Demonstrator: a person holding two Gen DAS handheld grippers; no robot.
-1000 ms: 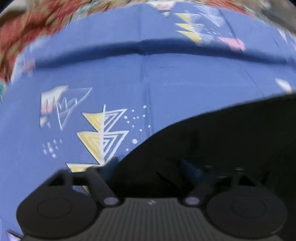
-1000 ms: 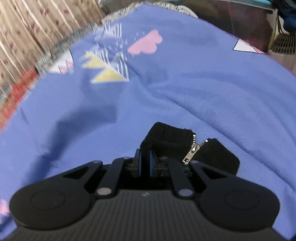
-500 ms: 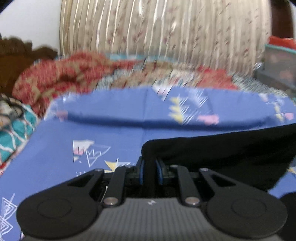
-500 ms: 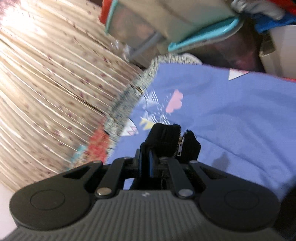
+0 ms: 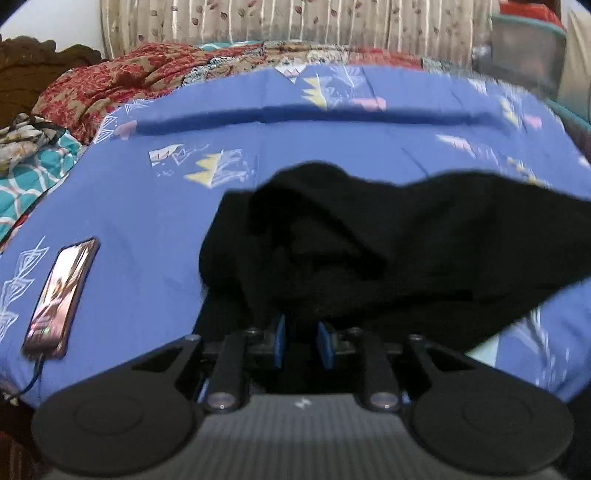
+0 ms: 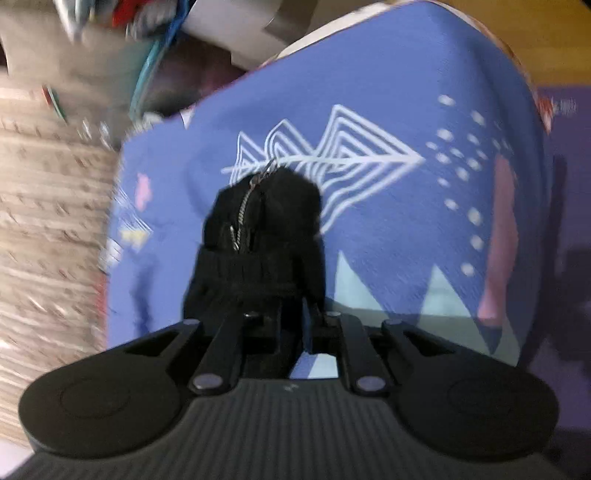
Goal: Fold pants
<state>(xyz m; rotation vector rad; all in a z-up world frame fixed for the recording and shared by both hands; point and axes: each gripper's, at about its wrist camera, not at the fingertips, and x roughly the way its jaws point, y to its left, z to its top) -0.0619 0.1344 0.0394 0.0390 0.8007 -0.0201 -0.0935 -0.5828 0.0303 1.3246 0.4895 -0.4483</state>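
Black pants [image 5: 369, 251] lie bunched and partly lifted over the blue patterned bedsheet [image 5: 147, 229]. My left gripper [image 5: 303, 343] is near the bed's front edge; black cloth fills the gap between its blue pads, and its jaws are opening slightly. In the right wrist view the waistband end of the pants [image 6: 258, 266] with its metal zipper [image 6: 243, 210] sticks out ahead of my right gripper [image 6: 297, 325]. That gripper's jaws are opening. The cloth rests against one finger, and the bedsheet [image 6: 406, 221] shows through the gap.
A phone [image 5: 61, 295] with a cable lies on the sheet at the left. A red floral blanket [image 5: 122, 81] and teal cloth [image 5: 33, 173] are piled at the far left. A striped curtain [image 5: 295, 22] hangs behind the bed, and storage bins [image 5: 524, 48] stand at the far right.
The left gripper shut on the pants and pulled them back across the bed, bringing the phone into view. The right gripper rolled and swung sideways; its jaws have parted from the waistband.
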